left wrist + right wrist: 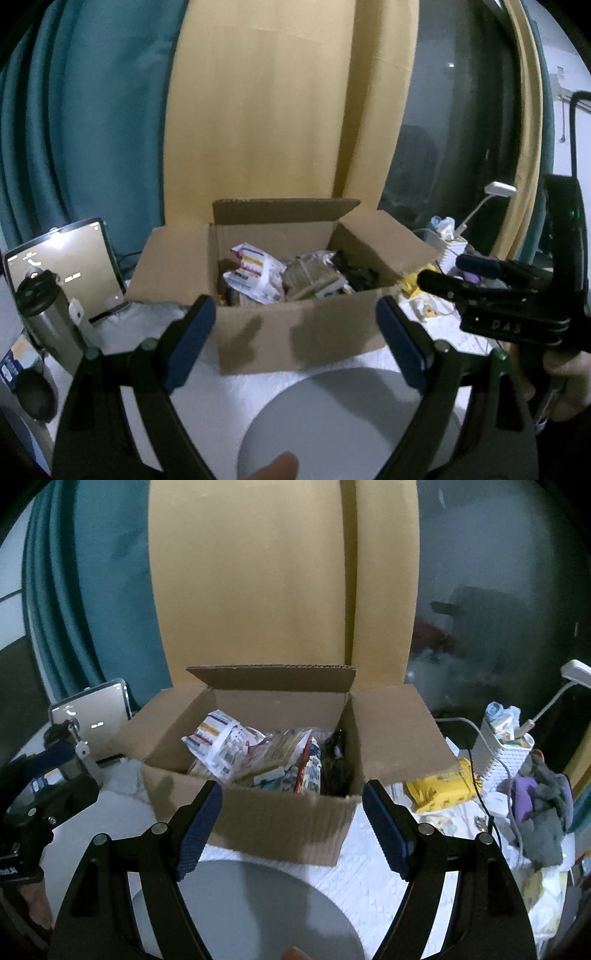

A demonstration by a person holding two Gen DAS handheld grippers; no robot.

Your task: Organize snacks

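An open cardboard box [295, 332] [273, 823] stands on a white cloth, flaps up, with several snack packets inside. A white packet with red, blue and yellow stripes [255, 273] [218, 746] lies on top at the left, and a dark packet [336, 764] sits at the right. A round grey plate [343, 424] [266, 912] lies in front of the box. My left gripper [295, 339] hovers open before the box's front wall, nothing between its blue pads. My right gripper [291, 823] is open too, empty, facing the same wall. The right gripper [491, 291] shows at the right edge of the left wrist view.
A steel flask [48, 314] and a lit tablet [70, 258] stand to the left. Right of the box lie a yellow packet [439, 790], a white holder [506, 757] with a cable, a small lamp [498, 190] and bunched purple and grey cloth [543, 812]. Curtains hang behind.
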